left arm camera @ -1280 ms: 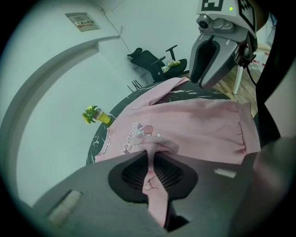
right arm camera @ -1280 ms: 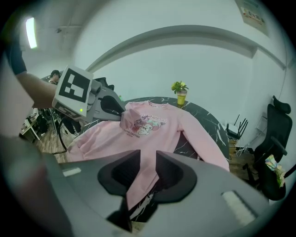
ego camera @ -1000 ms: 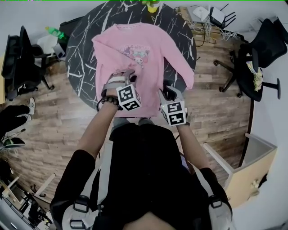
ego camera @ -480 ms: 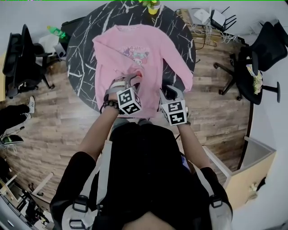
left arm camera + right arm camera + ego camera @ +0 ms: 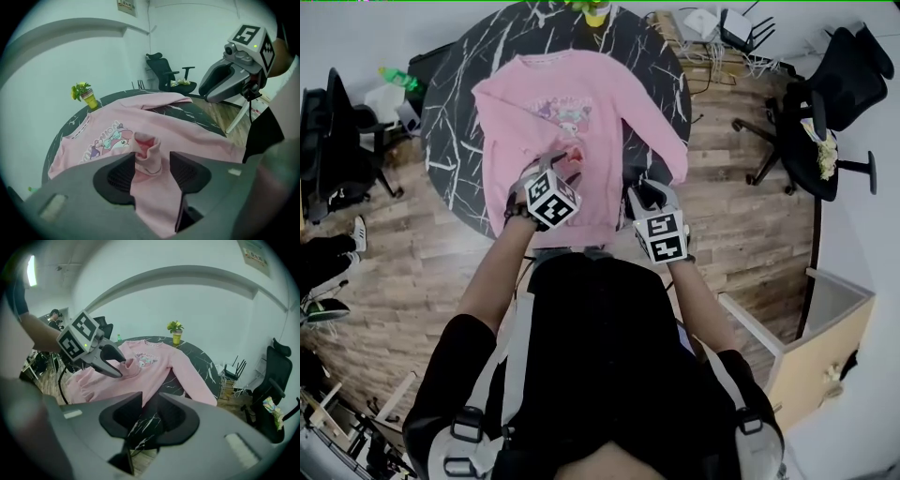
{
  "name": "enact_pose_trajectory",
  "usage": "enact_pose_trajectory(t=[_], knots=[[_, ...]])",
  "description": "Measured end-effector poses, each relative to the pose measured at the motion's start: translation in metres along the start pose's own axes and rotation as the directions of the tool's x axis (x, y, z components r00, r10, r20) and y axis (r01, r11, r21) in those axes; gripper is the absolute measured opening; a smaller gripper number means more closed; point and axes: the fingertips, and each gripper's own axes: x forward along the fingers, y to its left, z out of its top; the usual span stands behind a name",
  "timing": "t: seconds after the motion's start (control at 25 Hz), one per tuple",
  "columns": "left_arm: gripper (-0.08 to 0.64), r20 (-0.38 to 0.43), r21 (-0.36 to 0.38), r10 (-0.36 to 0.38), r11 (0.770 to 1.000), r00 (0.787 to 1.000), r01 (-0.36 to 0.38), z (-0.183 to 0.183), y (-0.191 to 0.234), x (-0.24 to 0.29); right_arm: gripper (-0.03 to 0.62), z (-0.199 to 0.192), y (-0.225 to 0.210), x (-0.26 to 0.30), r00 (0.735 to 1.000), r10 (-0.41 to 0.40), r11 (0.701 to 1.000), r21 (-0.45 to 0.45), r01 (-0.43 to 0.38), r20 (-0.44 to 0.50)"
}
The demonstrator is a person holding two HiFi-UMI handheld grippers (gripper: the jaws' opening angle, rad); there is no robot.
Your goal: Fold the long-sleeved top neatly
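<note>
1. Right gripper [image 5: 639, 194]: nearest the person, beside the hem's right corner. Its fingers stand narrowly apart with nothing between them; only dark counter shows through the gap.
2. Left gripper [image 5: 149, 157]: over the lower middle of the garment. Its fingers are opening. The cuff [image 5: 147, 149] stands between them, with a gap showing at one side, so it is no longer clamped.
3. Step in hand (judged): the left sleeve is folded inward across the body, and its release is under way. The cuff stands crumpled just below the printed cartoon.
4. Long-sleeved top [image 5: 600, 108]: pink, front up, flat on the counter [image 5: 455, 122]. Its hem is at the near rim and its collar is far from the person.
5. Right sleeve [image 5: 664, 131]: not yet folded. It lies out diagonally toward the counter's right rim.
6. Next move (judged):
   - The left fingers should lift clear without dragging the cuff, and the cuff should then be pressed flat.
   - The right gripper should take the right sleeve near its end and carry it across to match.
7. Potted plant [image 5: 89, 96]: at the far rim, beyond the collar and clear of the work.
</note>
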Motion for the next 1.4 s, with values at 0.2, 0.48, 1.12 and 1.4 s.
enact_pose_trajectory(t=[0.2, 0.48, 1.12, 1.4], knots=[[0.239, 0.014, 0.091, -0.079, 0.993, 0.997, 0.077, 0.02, -0.027, 0.009, 0.11, -0.008, -0.003, -0.005, 0.999, -0.032, 0.998, 0.051, 0.033, -0.011], [0.239, 0.013, 0.137, -0.201, 0.971, 0.979, 0.198, 0.026, -0.052, 0.025, 0.109, -0.019, 0.001, -0.004, 0.995, -0.092, 0.987, 0.126, 0.096, -0.038], [0.252, 0.057, 0.228, -0.264, 0.942, 0.963, 0.245, 0.012, -0.062, 0.003, 0.109, -0.039, 0.027, -0.015, 0.977, -0.211, 0.95, 0.225, 0.215, -0.043], [0.25, 0.069, 0.213, -0.232, 0.954, 0.97, 0.213, 0.011, -0.051, -0.012, 0.109, -0.035, 0.011, -0.022, 0.968, -0.252, 0.93, 0.28, 0.24, 0.005]])
